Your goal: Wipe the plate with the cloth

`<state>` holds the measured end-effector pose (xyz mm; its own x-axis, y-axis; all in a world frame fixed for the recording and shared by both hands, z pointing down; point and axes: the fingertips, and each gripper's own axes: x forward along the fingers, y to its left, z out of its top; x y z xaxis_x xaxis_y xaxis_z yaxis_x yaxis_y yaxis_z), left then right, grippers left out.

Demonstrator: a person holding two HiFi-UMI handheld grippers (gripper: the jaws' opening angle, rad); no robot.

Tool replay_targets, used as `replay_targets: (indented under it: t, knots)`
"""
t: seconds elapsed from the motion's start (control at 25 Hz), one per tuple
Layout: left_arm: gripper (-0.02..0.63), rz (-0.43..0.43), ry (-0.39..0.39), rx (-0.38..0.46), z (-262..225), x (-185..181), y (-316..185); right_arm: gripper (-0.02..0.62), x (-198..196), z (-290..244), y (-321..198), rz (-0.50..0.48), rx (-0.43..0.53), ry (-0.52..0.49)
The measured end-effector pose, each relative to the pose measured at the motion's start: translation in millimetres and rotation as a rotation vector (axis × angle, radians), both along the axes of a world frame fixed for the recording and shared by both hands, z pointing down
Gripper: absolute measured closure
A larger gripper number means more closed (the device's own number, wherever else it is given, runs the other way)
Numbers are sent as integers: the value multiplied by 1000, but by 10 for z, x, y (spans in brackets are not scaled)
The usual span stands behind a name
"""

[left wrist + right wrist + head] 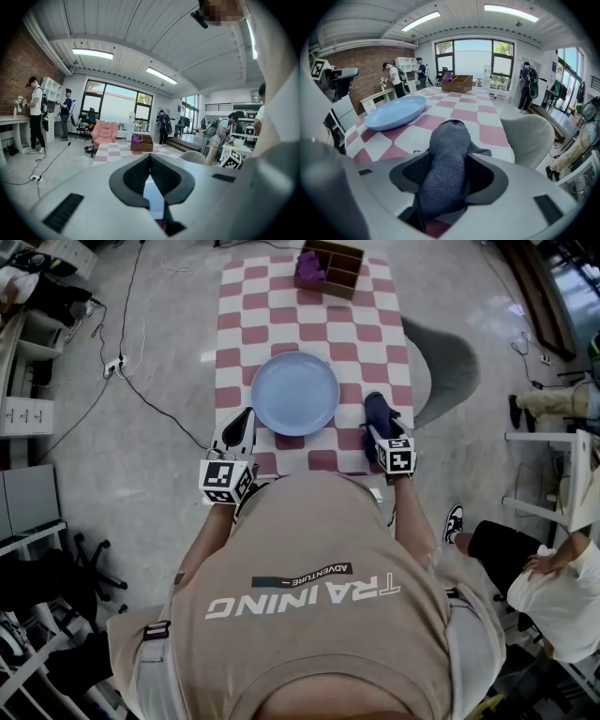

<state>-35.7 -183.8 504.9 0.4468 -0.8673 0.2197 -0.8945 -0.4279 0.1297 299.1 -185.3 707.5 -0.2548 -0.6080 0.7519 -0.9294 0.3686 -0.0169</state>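
- The cloth [446, 159], dark blue-grey and bunched into a thick roll, lies on the table just off the plate's near right rim and does not touch the plate.
- Handling, as judged: the cloth is soft, light and limp, so it should compress readily and trail if taken by one end. The bunched middle looks like the soundest place to take hold, leaving a pad of fabric forward of the tips for wiping.
- The plate [294, 393] is pale blue, shallow, upright and bare. It looks hard, smooth and breakable, and is likely to slide under a sideways wipe unless steadied at the rim.
- The right gripper [449, 157] points steeply down beside the plate's near right rim. Its jaws stand wide with the cloth roll between them. The fabric lies against the pads, but no squeeze shows, so no firm hold is judged yet.
- The left gripper [150, 161] sits close to level at the plate's near left rim. Its jaws meet tip to tip and hold nothing, and the plate's blue shows through the slit behind the tips. Contact with the rim cannot be confirmed.
- The checked table [380, 334] carries the plate at its middle.
- A wooden box [330, 268] stands well beyond the plate's far rim, at the table's far end.
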Motion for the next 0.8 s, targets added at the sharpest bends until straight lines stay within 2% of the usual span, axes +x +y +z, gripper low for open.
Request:
replay_targets:
  t: [0.08, 0.2, 0.28, 0.56, 0.8]
  knots:
    - [591, 3, 1, 2, -5, 3, 5, 352, -10, -3, 6, -11, -7, 12]
    - [591, 1, 4, 7, -10, 1, -9, 431, -26, -16, -10, -33, -7, 36]
    - [591, 1, 6, 10, -22, 10, 6, 459, -42, -36, 8, -53, -3, 54]
    - [591, -2, -11, 14, -13, -71, 56, 466, -178, -358, -2, -86, 49, 52]
    - [591, 7, 6, 1, 70, -56, 27, 466, -377, -895, -160, -182, 140, -3]
